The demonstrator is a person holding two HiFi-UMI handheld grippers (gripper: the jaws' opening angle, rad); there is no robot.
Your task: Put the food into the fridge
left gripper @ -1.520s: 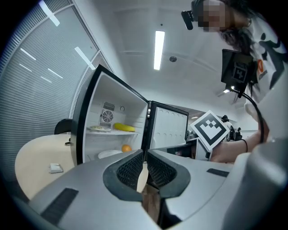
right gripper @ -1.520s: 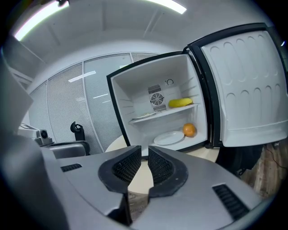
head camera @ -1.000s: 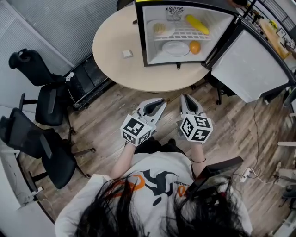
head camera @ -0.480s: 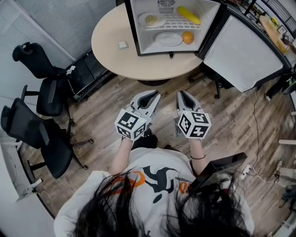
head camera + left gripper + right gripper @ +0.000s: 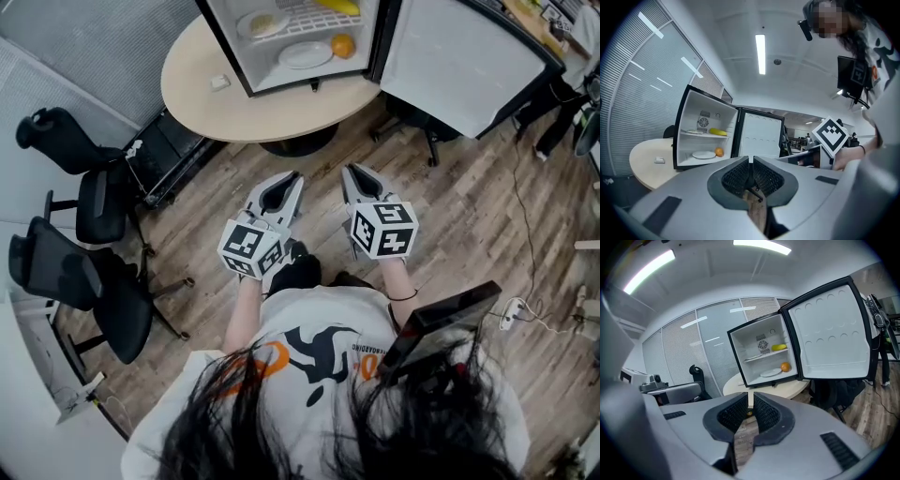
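Backing off from a second ago, the person is drawing both grippers away from the round table (image 5: 281,117), which is sitting higher in the head view, and the tools are now hanging over the wooden floor (image 5: 469,216). Two black office chairs (image 5: 89,202) are standing at the left. On the table the mini fridge (image 5: 225,47) is standing with its door (image 5: 459,66) swung wide to the right.

The left gripper (image 5: 292,175) and right gripper (image 5: 349,170) are pointing toward the fridge side by side, each with its jaws pressed together and nothing between them.

Inside the fridge, the upper shelf is carrying a plate of pale food (image 5: 262,23) and a banana (image 5: 778,347). Below, an empty white plate (image 5: 305,54) is lying just beside an orange (image 5: 343,45). A small white object (image 5: 219,82) is lying on the tabletop left of the fridge.
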